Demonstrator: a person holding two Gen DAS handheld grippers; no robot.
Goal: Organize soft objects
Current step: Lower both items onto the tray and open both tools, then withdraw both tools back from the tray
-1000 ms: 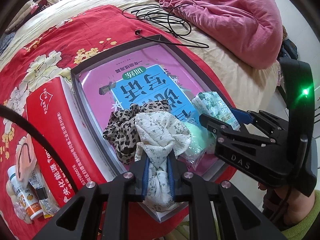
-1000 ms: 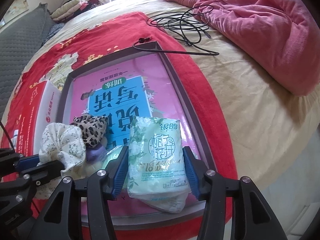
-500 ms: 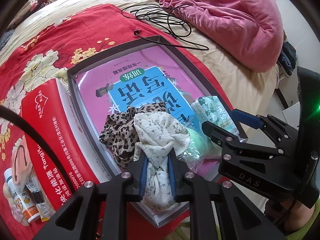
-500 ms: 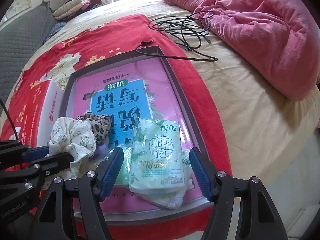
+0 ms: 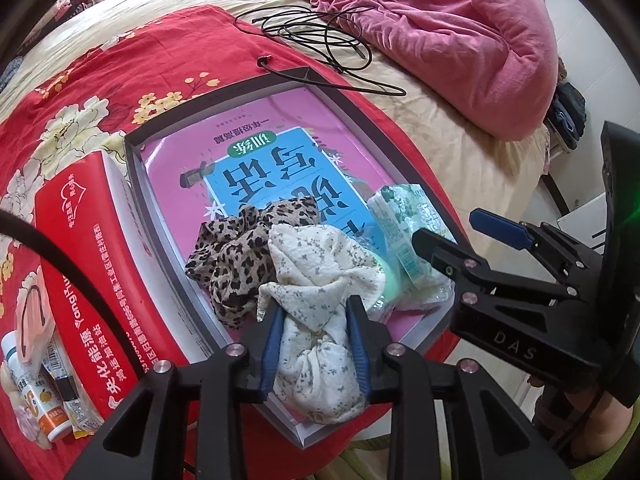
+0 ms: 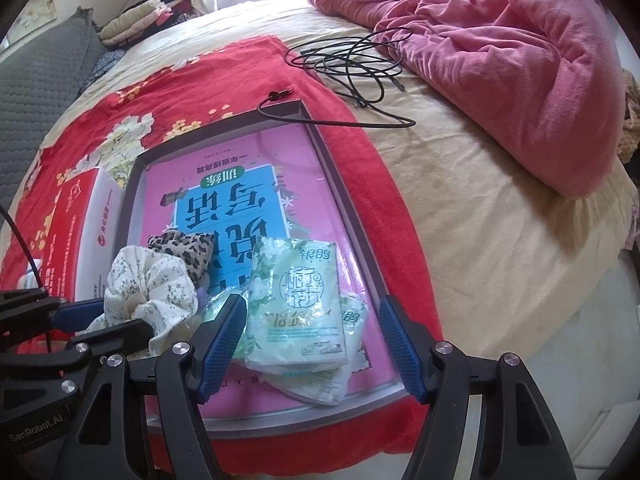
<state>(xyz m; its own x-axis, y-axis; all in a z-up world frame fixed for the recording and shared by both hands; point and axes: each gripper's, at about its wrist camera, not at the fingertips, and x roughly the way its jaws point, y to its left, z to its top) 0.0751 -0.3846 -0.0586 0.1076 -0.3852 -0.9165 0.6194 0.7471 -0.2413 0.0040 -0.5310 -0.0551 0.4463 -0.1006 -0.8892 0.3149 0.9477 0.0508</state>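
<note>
A cream floral scrunchie (image 5: 320, 280) lies on the near rim of a grey tray (image 5: 134, 184), its waist still pinched between the pads of my left gripper (image 5: 314, 308), whose jaws are opening. A leopard scrunchie (image 5: 232, 248) lies against it on the pink book in the tray. A green tissue pack (image 6: 300, 296) rests on the book, on top of another crumpled pack (image 6: 320, 384). My right gripper (image 6: 311, 302) stands open around the tissue pack, neither pad pressing on it. In the right wrist view the floral scrunchie (image 6: 148, 280) sits at the left gripper (image 6: 120, 316).
A red carton (image 5: 80, 264) lies against the tray's left side, with small bottles and packets (image 5: 36, 396) beyond it. A coiled black cable (image 5: 320, 36) and a pink quilt (image 5: 460, 28) lie farther back. The bed's edge drops off just right of the tray.
My right gripper's jaws have spread off the tissue pack, which stays on the book. My left gripper's jaws have widened around the floral scrunchie. Neither hand has shifted.
</note>
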